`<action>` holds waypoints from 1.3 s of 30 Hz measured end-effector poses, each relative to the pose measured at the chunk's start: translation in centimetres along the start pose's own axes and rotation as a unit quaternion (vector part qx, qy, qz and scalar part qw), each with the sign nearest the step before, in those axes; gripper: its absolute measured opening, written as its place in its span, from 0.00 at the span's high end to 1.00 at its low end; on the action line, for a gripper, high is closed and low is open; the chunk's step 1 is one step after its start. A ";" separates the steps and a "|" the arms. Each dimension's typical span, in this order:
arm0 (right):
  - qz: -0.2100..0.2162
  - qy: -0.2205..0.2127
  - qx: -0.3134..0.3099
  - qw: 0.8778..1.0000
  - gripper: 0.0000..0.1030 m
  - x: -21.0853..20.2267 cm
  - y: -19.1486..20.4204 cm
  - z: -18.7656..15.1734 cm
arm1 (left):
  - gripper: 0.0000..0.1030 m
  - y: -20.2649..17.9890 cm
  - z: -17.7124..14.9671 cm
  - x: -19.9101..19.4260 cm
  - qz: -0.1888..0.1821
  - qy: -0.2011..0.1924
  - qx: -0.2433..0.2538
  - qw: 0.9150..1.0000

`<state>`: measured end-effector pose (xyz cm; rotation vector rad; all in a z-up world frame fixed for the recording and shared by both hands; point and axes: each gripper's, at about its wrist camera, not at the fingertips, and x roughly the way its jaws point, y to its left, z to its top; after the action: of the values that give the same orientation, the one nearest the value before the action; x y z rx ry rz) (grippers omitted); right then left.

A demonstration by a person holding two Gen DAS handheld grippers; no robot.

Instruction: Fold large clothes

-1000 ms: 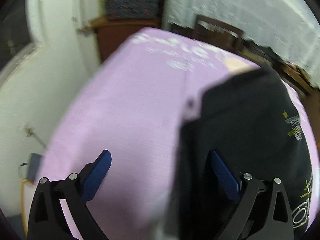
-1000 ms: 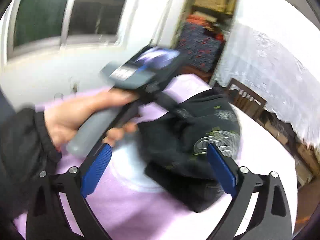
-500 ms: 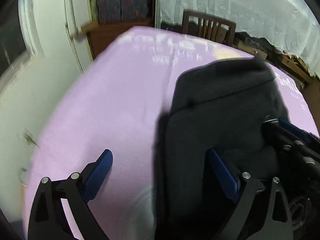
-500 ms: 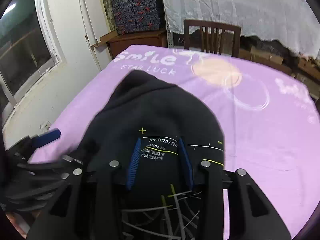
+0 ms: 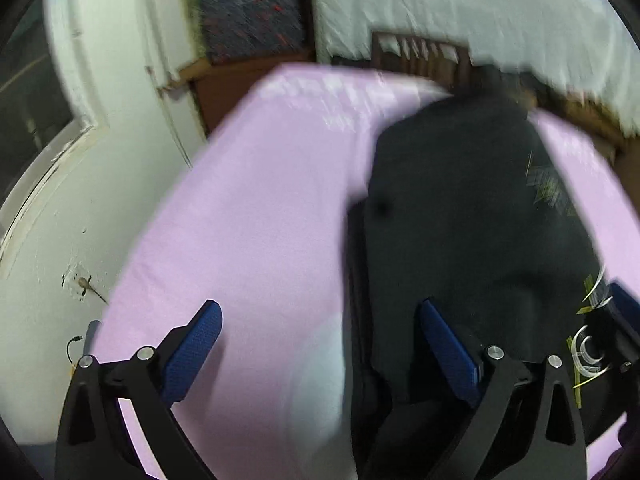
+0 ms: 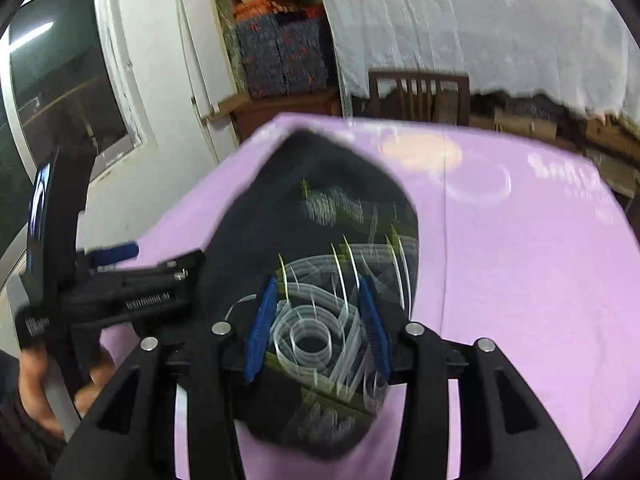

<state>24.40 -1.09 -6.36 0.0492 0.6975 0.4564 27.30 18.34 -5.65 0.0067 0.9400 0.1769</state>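
A black garment (image 5: 460, 220) with a white and yellow print lies bunched on the purple bed sheet (image 5: 248, 208). My left gripper (image 5: 320, 344) is open wide. Its right pad hangs over the garment's left edge and its left pad over bare sheet. In the right wrist view my right gripper (image 6: 316, 328) has the printed fold of the garment (image 6: 332, 184) between its pads. Its jaws are opening slightly, but the pads still press the cloth. The left gripper (image 6: 160, 258) shows at the left there, held by a hand (image 6: 36, 392).
The purple sheet (image 6: 520, 280) stretches to the right of the garment. Past the bed's far edge stand a wooden chair (image 6: 416, 92), a low wooden cabinet (image 6: 280, 108) with patterned boxes (image 6: 284, 56) and a white drape (image 6: 480, 20). A white wall and a window (image 6: 60, 80) run along the left.
My right gripper swung from facing the left hand to over the garment and closed on its printed part. The left gripper stayed open and shifted along the garment's left edge.
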 end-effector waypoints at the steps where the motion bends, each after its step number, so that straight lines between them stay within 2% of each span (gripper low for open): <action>1: 0.002 0.002 0.005 1.000 0.59 0.7 -0.2 -0.7 | 0.03 -0.8 -0.3 0.4 0.025 -0.013 0.006 1.000; 3: -0.012 -0.002 -0.005 1.000 0.59 0.9 0.4 -0.8 | 0.03 -1.5 -0.7 -0.1 0.055 -0.036 0.021 0.998; 4: -0.020 0.004 -0.009 1.000 0.58 1.0 0.7 -0.5 | 0.03 -1.5 -0.9 -0.3 0.057 -0.041 0.020 0.997; 6: -0.018 0.014 -0.011 1.000 0.58 0.8 0.7 -0.2 | 0.03 -1.0 -1.1 -0.6 0.046 -0.046 0.003 0.998; 8: 0.002 0.017 0.018 1.000 0.57 -0.4 -0.1 -0.1 | 0.04 0.0 -1.5 -1.7 0.032 -0.038 -0.023 0.998; 9: 0.010 0.012 0.034 0.999 0.52 -1.4 -0.5 -0.3 | 0.04 0.6 -2.0 -2.6 0.022 -0.034 -0.032 0.999; 10: 0.009 0.007 0.050 0.999 0.40 -2.5 -0.8 -0.6 | 0.04 1.0 -2.5 -3.5 0.010 -0.037 -0.037 0.999; 11: 0.005 -0.001 0.064 0.998 0.11 -3.7 -1.2 -1.1 | 0.04 1.5 -3.1 -4.8 -0.008 -0.046 -0.041 0.998; 12: 0.005 -0.021 0.076 0.997 0.04 -5.5 -1.6 -1.8 | 0.04 1.8 -4.0 -6.6 -0.024 -0.061 -0.040 0.997; 14: 0.006 -0.036 0.089 0.995 0.04 -7.7 -2.1 -2.8 | 0.03 1.8 -5.5 -9.8 -0.027 -0.094 -0.030 0.995; 16: 0.010 -0.032 0.104 0.994 0.04 -8.9 -2.6 -3.1 | 0.03 1.0 -6.0 -11.6 -0.016 -0.114 -0.017 0.993; 19: 0.000 -0.019 0.112 0.994 0.04 -9.9 -3.0 -1.6 | 0.03 -0.6 -5.5 -14.2 -0.004 -0.147 -0.003 0.989; 22: -0.023 -0.028 0.111 0.993 0.04 -10.4 -3.3 0.4 | 0.03 -2.2 -3.7 -15.8 -0.014 -0.173 0.007 0.985; 26: -0.061 -0.030 0.119 0.991 0.04 -9.1 -4.7 2.2 | 0.03 -4.2 -1.0 -15.1 -0.012 -0.185 0.009 0.983; 30: -0.061 -0.029 0.132 0.989 0.04 -7.1 -5.7 1.9 | 0.03 -4.6 0.2 -12.7 -0.009 -0.178 -0.007 0.984; 34: -0.042 -0.027 0.099 0.994 0.04 -6.0 -4.7 1.1 | 0.03 -4.5 0.0 -10.8 0.012 -0.161 0.006 0.987; 37: -0.030 -0.038 0.056 0.997 0.04 -6.3 -2.8 0.7 | 0.03 -4.1 -0.4 -10.9 0.034 -0.174 0.003 0.984; 39: -0.028 -0.034 0.026 0.999 0.04 -6.1 -1.4 0.4 | 0.03 -3.8 -0.7 -11.1 0.032 -0.179 0.001 0.983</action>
<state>21.10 -4.90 -2.63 0.0931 0.6423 0.3823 20.95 12.82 2.53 0.0684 0.5802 0.2251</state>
